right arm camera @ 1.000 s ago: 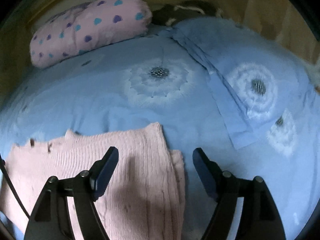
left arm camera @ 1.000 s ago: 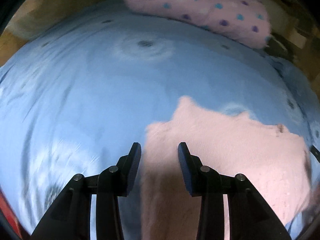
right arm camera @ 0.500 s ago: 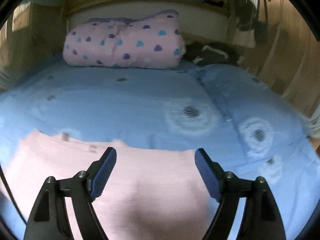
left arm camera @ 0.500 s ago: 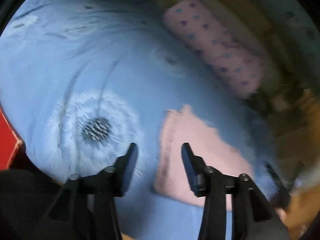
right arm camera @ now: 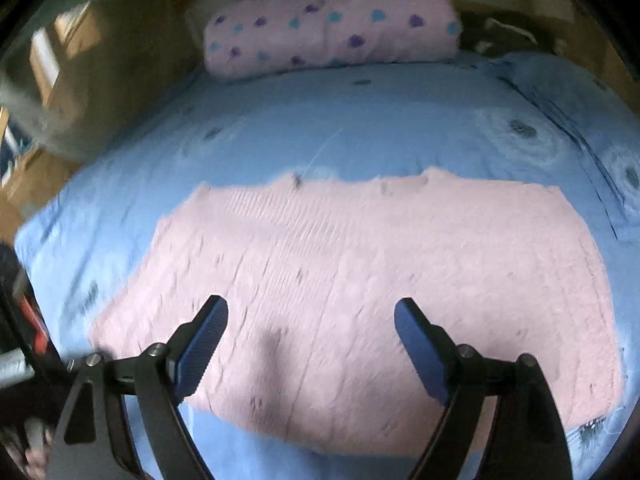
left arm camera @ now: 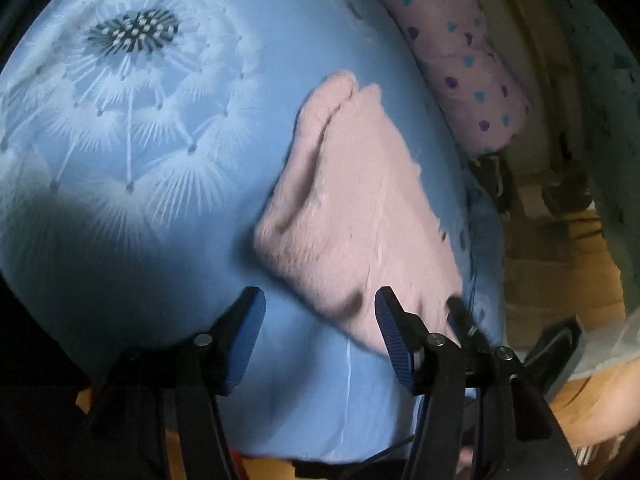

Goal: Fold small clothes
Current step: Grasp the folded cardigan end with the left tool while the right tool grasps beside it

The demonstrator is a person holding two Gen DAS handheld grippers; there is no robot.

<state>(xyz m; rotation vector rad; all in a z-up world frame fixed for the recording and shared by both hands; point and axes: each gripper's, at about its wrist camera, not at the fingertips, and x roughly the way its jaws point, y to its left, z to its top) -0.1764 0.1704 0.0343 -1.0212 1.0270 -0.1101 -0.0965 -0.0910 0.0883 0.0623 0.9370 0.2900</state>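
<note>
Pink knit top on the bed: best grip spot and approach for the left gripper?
Pinch the pink knit top at its near corner, coming low from the bed's front edge. It lies flat on the blue sheet; the left gripper is open there.

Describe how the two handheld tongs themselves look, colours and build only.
Both the left tongs and the right tongs have black angular arms with silver pivot screws. Each finger ends in a blue ribbed pad. A thin dark cable runs beside the left tongs. No sleeve is visible.
</note>
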